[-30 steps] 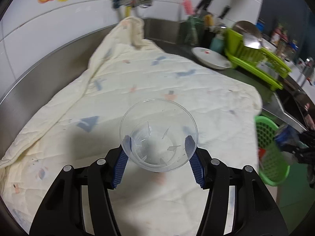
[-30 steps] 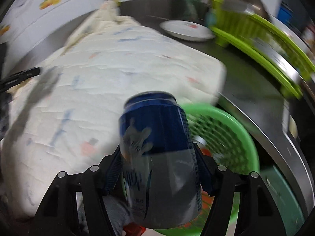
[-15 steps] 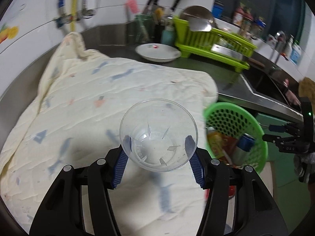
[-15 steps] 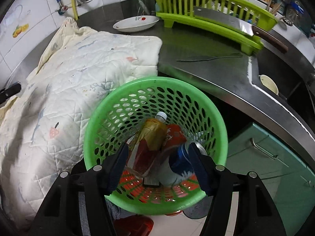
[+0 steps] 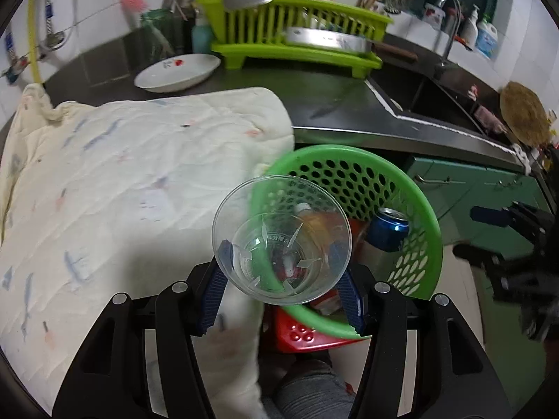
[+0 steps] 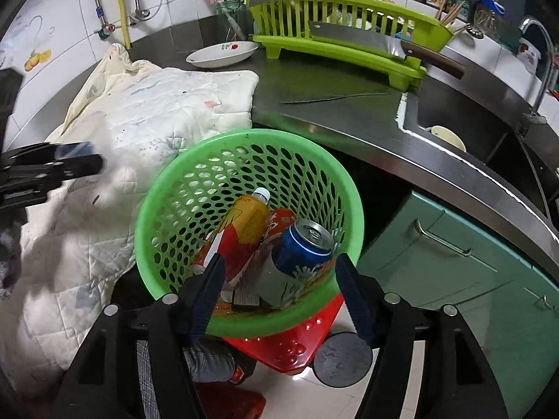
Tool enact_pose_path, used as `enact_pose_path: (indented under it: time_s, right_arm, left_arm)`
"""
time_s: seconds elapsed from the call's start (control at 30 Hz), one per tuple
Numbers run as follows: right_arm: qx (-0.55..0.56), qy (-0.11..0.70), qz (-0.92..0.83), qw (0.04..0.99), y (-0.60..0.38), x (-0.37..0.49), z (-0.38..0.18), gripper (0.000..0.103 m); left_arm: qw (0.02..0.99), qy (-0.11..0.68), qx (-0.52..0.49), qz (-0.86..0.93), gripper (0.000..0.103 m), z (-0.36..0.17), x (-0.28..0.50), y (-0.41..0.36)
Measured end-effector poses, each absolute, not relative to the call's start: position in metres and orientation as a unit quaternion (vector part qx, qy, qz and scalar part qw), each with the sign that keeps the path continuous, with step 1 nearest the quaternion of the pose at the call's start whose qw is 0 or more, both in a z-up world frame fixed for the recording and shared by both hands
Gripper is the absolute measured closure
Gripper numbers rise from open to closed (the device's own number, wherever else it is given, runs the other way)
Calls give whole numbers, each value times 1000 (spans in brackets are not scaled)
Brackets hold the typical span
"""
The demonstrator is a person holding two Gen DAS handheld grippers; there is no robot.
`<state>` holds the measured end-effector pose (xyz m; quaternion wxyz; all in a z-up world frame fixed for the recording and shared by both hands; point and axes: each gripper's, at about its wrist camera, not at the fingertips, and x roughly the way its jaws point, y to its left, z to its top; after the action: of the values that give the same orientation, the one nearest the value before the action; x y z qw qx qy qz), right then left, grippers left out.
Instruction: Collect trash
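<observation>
Over the green basket (image 6: 167, 206), my left tool (image 5: 281, 276) is clamped on a clear plastic cup (image 5: 281, 241), its blue pads (image 5: 213, 289) pressed to the cup's sides. The cup hangs mouth toward the camera, just above the basket's near rim, where the rim meets the edge of the quilted cloth (image 5: 122, 181) draped over the steel bench (image 5: 342, 111).

My right tool (image 6: 277, 295) hangs above the same basket with its jaws opening and nothing gripped between them. Inside the basket, a blue can (image 6: 302, 244) lies tilted against the right-hand wall, just beside a yellow-and-red bottle (image 6: 244, 230) with a white cap that points toward the far wall. The left wrist view shows the can (image 5: 386, 228) on the basket's right side, and the right tool (image 5: 503, 241) as a dark shape to the right of the basket (image 5: 415, 209).

The basket sits on a red stool (image 6: 293, 342) on the floor, against the bench's front edge. Behind the basket on the bench stand a white bowl (image 6: 222, 54) and a lime dish rack (image 6: 349, 35) with a cleaver (image 6: 377, 43) laid across it.
</observation>
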<state>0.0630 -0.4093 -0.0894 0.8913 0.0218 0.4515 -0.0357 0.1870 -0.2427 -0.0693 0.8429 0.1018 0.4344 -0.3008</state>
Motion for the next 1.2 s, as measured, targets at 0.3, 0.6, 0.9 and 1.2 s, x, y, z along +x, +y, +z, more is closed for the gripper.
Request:
enact_pose_path:
  time_s: [0.3, 0.6, 0.9, 1.2]
  right_arm:
    - [35, 436, -42, 898, -407, 42, -94, 34]
    - [54, 415, -45, 907, -401, 29, -90, 29]
    - [48, 396, -48, 916, -370, 20, -76, 18]
    - [45, 384, -33, 922, -328, 16, -64, 11]
  left_arm:
    - [829, 459, 100, -302, 26, -85, 199, -275]
    - [836, 450, 83, -304, 26, -75, 187, -259]
    - [864, 421, 67, -266, 23, -53, 162, -201]
    - [901, 370, 68, -218, 8, -25, 125, -145]
